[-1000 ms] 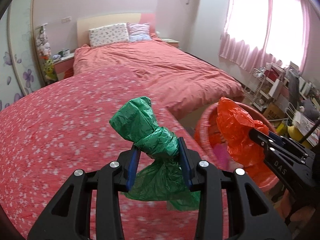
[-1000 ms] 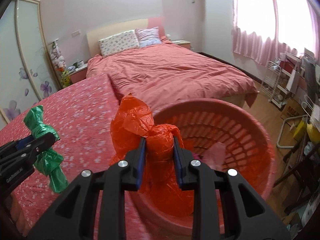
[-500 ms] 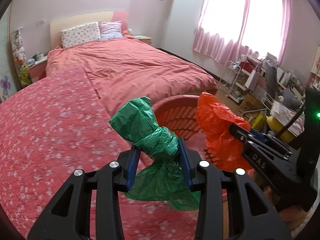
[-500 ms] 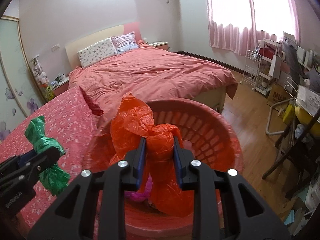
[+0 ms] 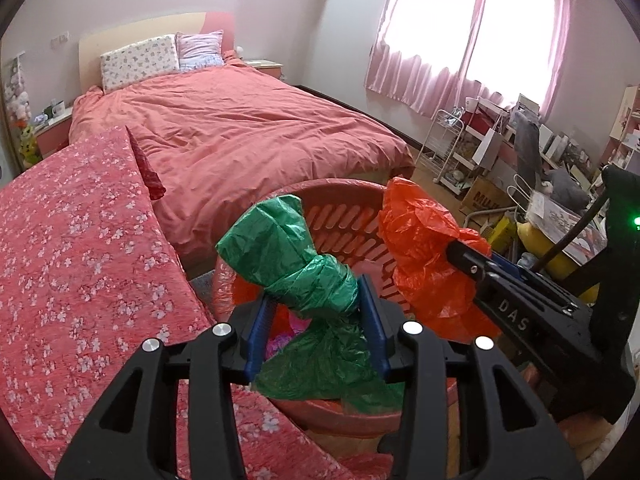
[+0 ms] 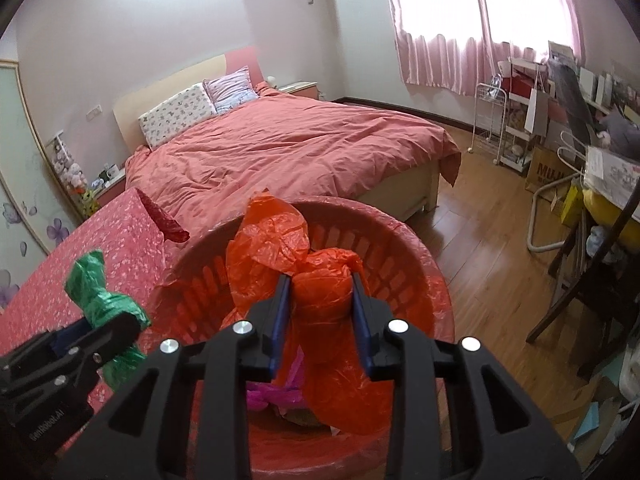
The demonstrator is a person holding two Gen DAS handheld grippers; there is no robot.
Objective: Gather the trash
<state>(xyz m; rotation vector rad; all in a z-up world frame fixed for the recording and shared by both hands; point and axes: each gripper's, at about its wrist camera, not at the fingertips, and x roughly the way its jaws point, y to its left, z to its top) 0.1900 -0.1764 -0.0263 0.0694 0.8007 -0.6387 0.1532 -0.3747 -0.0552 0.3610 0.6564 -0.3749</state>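
fingers (image 5: pixel 371 316) of left gripper (image 5: pixel 316 320) opening round green bag (image 5: pixel 304 276); right gripper (image 6: pixel 318 316) loosening on orange bag (image 6: pixel 320 296). both now over red basket (image 6: pixel 424 264), off near-left floral cover (image 5: pixel 80 260). drop imminent.

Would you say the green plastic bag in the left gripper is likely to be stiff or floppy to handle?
Probably floppy: the green plastic bag is crumpled, its tail drooping below the left gripper, whose jaws are opening. Likely light; thin film bunches easily. It should drop limply into the red basket rather than roll.

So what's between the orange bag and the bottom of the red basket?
Mostly air: in the right wrist view the orange bag hangs above pink trash lying inside the red basket.
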